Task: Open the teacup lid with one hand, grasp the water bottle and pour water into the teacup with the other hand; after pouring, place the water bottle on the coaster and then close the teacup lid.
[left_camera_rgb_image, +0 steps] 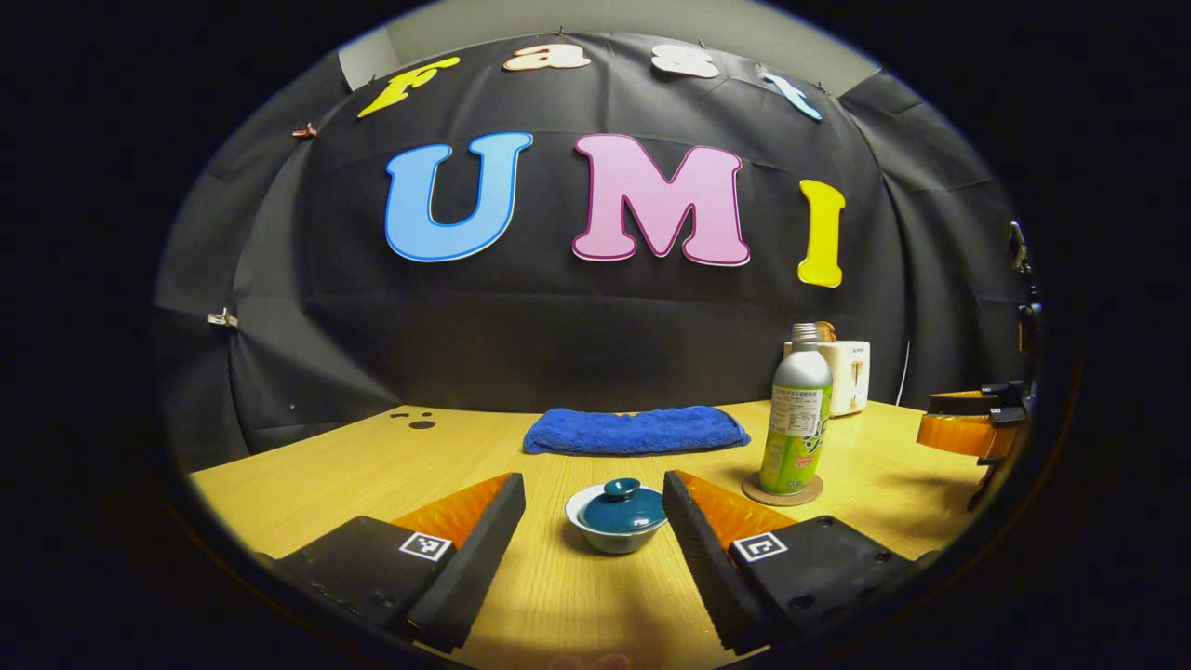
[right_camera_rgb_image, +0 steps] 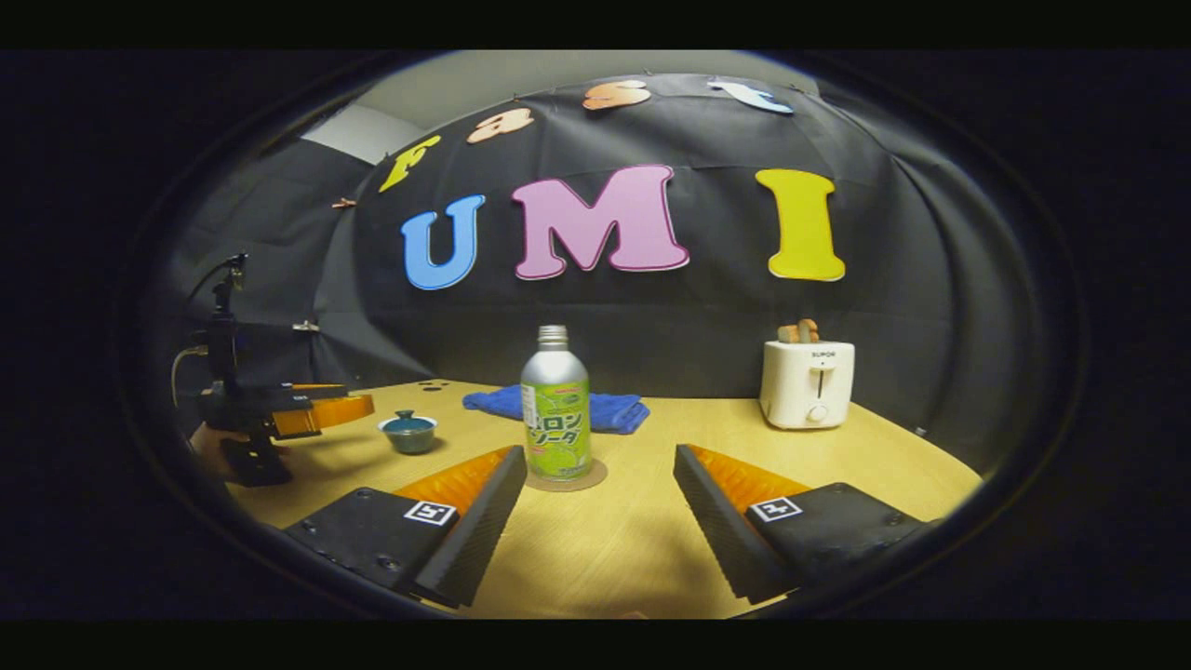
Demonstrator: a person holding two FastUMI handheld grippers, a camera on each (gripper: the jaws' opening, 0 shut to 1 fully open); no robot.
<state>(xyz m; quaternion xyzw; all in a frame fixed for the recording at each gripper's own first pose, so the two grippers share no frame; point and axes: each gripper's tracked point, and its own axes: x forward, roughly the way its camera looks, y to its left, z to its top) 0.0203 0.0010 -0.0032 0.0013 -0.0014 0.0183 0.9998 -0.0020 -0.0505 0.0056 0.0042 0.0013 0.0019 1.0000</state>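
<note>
A small white teacup [left_camera_rgb_image: 614,535] with a teal knobbed lid [left_camera_rgb_image: 622,507] sits on the wooden table, just ahead of my left gripper [left_camera_rgb_image: 593,493], whose fingers stand open on either side of it without touching. A silver-topped green water bottle [left_camera_rgb_image: 796,423] stands upright on a round cork coaster [left_camera_rgb_image: 782,490] to the right of the cup. In the right gripper view the water bottle [right_camera_rgb_image: 555,414] stands on the coaster [right_camera_rgb_image: 568,479] just ahead and left of my open right gripper [right_camera_rgb_image: 600,465]. The teacup [right_camera_rgb_image: 408,433] lies farther left, by the left gripper [right_camera_rgb_image: 326,409].
A folded blue towel [left_camera_rgb_image: 635,430] lies behind the cup and bottle. A white toaster [right_camera_rgb_image: 806,381] with bread in it stands at the back right of the table [right_camera_rgb_image: 893,456]. Black cloth walls close in the table's far side.
</note>
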